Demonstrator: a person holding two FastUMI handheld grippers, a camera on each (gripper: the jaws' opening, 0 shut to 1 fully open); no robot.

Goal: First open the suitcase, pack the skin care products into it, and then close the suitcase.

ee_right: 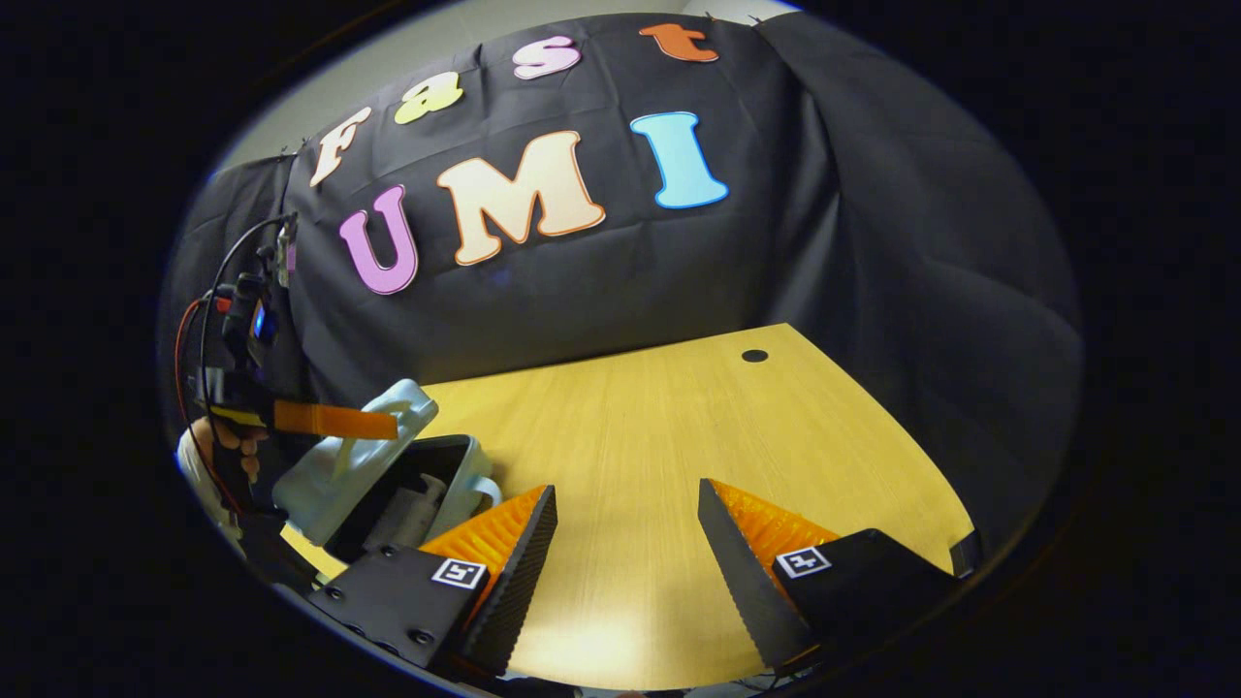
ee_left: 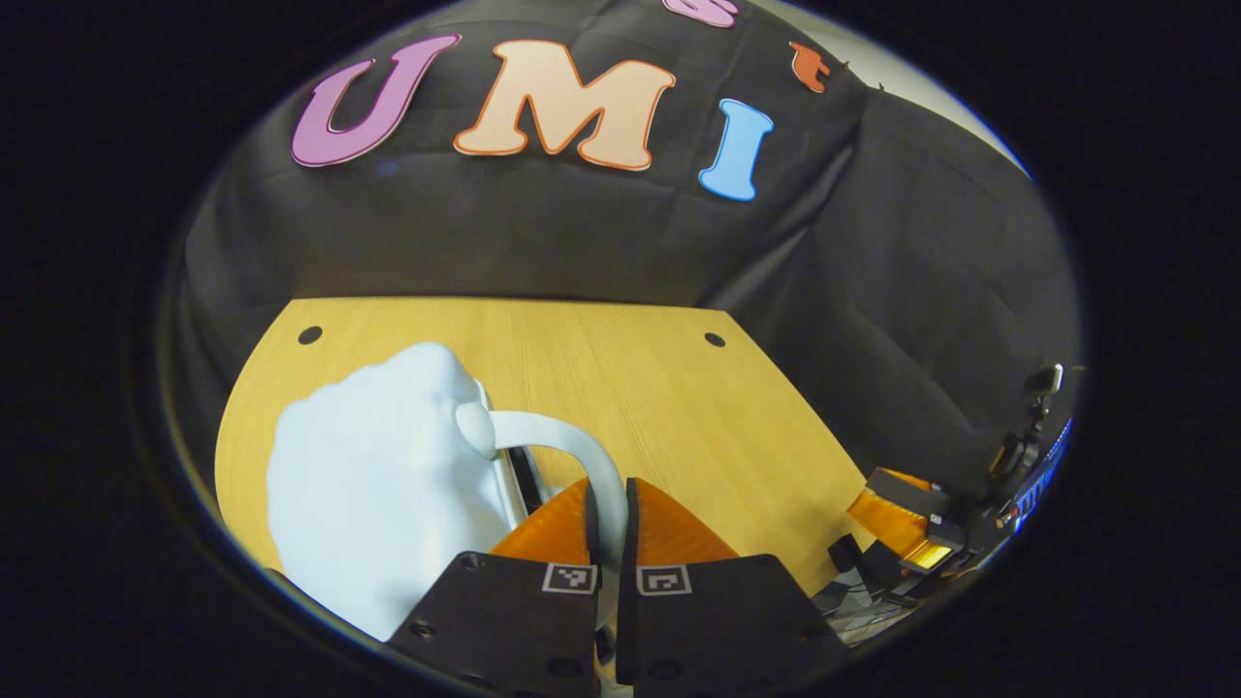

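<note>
A pale blue suitcase lid (ee_left: 378,504) looms at the left of the left gripper view, and its white handle (ee_left: 572,441) curves down between my fingers. My left gripper (ee_left: 611,528) is shut on that handle. From the right gripper view, the suitcase lid (ee_right: 339,470) stands half raised over its dark-lined base (ee_right: 470,475), held by the left gripper (ee_right: 334,422). Pale skin care bottles (ee_right: 407,514) lie inside. Over the bare wooden table (ee_right: 679,427), to the right of the suitcase, my right gripper (ee_right: 625,543) hangs open with nothing between its fingers.
The table (ee_left: 630,388) has small dark holes near its far corners and ends at the black cloth wall. The right gripper (ee_left: 897,523) shows off the table's right edge. A person's hand (ee_right: 208,446) with cables holds the left gripper.
</note>
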